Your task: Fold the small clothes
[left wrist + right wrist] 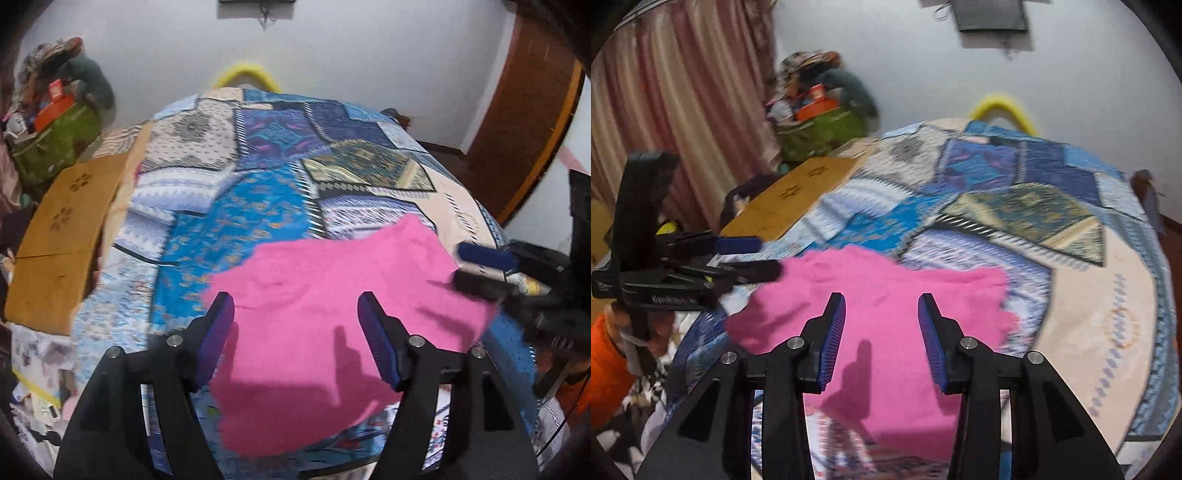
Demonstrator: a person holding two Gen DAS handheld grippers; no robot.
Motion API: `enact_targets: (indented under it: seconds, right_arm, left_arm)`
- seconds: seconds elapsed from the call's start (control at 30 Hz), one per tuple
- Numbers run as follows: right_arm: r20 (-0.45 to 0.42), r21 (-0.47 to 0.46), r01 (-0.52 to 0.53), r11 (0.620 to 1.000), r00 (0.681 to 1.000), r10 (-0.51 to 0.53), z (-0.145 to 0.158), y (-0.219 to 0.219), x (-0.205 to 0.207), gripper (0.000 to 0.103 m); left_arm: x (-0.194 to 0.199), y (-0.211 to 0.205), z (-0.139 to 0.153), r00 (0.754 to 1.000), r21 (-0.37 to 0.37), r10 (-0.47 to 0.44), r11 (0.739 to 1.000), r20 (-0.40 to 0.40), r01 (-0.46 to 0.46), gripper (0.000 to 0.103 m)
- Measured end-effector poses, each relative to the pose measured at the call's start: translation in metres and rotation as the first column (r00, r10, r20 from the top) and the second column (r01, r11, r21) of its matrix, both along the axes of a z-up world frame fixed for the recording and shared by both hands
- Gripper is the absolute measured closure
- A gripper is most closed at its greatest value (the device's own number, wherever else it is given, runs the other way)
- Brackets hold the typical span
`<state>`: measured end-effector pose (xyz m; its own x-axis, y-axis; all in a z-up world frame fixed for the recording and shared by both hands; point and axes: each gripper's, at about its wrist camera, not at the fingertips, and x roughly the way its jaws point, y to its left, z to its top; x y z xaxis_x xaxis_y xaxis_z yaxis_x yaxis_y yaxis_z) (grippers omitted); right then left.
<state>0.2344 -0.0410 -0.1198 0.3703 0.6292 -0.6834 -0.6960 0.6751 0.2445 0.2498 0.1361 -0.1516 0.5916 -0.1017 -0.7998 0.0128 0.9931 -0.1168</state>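
Pink garment (pixel 332 295) flat on patchwork bedspread (pixel 258 206); left gripper (pixel 295 314) and right gripper (pixel 882 314) above, fingers spread, empty.

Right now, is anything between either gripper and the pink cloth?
Nothing visible. The left gripper and right gripper are both open above the pink cloth, which lies bare on the patchwork bedspread.

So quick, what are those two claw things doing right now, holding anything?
Left gripper: jaws open, holding nothing, above the pink cloth.
Right gripper: jaws open, holding nothing, also over the cloth.
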Motion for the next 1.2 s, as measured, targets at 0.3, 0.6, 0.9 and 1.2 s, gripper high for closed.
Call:
enact_targets:
  seconds: [0.3, 0.6, 0.9, 1.2]
  right_arm:
    - [-0.112, -0.002, 0.013, 1.0, 0.994, -0.013, -0.048, -0.009, -0.006, 0.066]
    - [-0.11, -0.045, 0.131, 0.99, 0.985, -0.135, -0.045, -0.063, -0.012, 0.058]
    - [0.082, 0.055, 0.187, 0.981, 0.978, -0.191, 0.044, -0.084, -0.048, 0.058]
    - [0.346, 0.268, 0.119, 0.956, 0.914, -0.211, 0.154, -0.094, -0.141, 0.058]
  left_arm:
    - [-0.016, 0.005, -0.051, 0.995, -0.001, 0.018, 1.0, -0.1, -0.018, 0.034]
    - [-0.057, 0.037, -0.043, 0.99, -0.006, 0.11, 0.994, -0.086, -0.111, 0.033]
    - [-0.104, 0.005, 0.068, 0.975, 0.023, 0.118, 0.992, 0.19, -0.125, 0.033]
    - [-0.194, -0.057, 0.182, 0.851, 0.047, 0.068, 0.993, 0.521, -0.108, 0.033]
